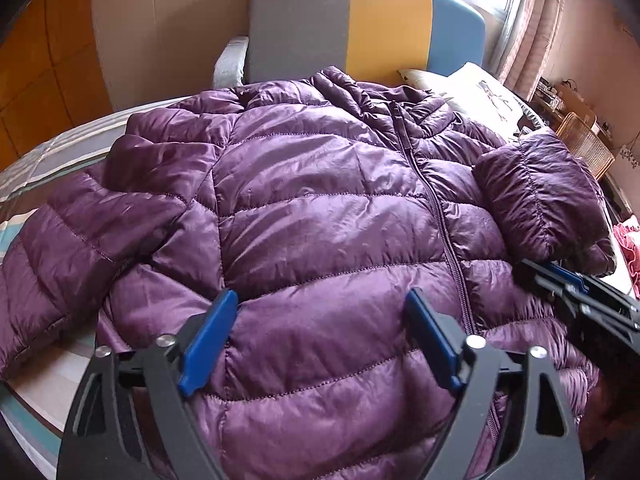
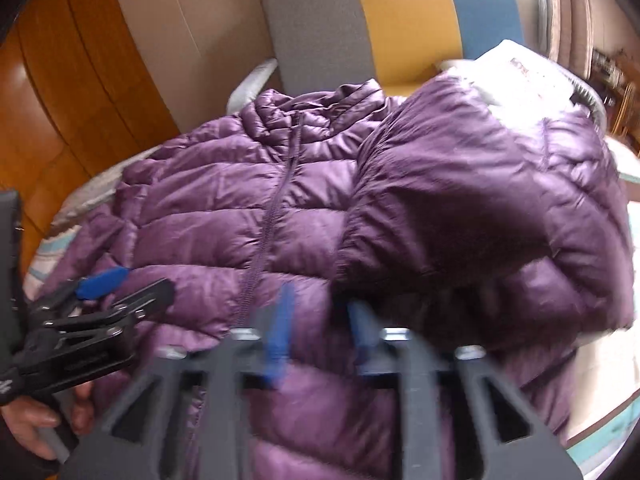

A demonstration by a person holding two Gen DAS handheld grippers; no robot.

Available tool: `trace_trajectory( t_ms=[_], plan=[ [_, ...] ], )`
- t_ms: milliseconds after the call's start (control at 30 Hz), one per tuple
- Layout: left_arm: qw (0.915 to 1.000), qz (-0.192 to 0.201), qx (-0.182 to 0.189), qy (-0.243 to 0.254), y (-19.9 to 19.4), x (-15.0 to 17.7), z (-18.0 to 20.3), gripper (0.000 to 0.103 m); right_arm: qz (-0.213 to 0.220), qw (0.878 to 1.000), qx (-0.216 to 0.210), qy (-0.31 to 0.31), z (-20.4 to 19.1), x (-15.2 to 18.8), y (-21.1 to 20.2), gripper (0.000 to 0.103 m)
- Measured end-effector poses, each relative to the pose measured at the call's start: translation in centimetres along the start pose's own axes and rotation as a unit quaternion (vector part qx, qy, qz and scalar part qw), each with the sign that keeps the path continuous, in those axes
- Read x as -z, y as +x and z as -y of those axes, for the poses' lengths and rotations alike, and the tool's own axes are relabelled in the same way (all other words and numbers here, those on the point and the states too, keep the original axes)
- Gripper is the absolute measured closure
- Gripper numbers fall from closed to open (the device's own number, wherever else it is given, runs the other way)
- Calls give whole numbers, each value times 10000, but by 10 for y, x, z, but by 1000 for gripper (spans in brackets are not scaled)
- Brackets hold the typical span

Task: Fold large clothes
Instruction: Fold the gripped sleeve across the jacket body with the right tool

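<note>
Purple puffer jacket (image 1: 320, 208), zipped, on bed (image 1: 36, 172); right sleeve (image 1: 540, 200) folded inward. Left gripper (image 1: 320, 336) spread, empty; right gripper (image 2: 324, 320) part-spread, empty. Next: left sleeve (image 1: 80, 232) inward.

I see a shiny purple quilted jacket (image 1: 328, 216) on a bedsheet (image 1: 48, 160) with grey, white and teal stripes; the headboard (image 1: 360, 24) has grey, yellow and blue blocks.

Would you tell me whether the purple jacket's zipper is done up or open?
Done up: the zipper runs closed down the purple jacket, both front panels meeting from collar downward. Its bottom end is hidden.
</note>
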State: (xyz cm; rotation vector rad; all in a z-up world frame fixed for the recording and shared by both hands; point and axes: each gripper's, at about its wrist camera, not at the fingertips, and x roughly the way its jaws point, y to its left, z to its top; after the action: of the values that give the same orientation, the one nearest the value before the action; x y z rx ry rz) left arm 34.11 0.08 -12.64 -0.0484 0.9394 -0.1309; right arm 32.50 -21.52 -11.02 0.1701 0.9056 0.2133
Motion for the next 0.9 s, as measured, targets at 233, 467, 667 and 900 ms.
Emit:
trace_trajectory(
  t_ms=[233, 467, 667, 900],
  plan=[
    [9998, 126, 166, 13, -12, -3, 6, 40, 380, 9986, -21, 375, 3, 8, -27, 40],
    [9960, 316, 725, 426, -28, -10, 43, 40, 824, 9911, 160, 1034, 33, 9, -59, 37],
    [9919, 324, 998, 712, -31, -5, 70, 38, 1040, 9766, 79, 1880, 66, -8, -59, 27],
    [9862, 352, 1359, 882, -30, -6, 86, 22, 827, 9636, -1758, 1835, 47, -35, -41, 27]
  ],
)
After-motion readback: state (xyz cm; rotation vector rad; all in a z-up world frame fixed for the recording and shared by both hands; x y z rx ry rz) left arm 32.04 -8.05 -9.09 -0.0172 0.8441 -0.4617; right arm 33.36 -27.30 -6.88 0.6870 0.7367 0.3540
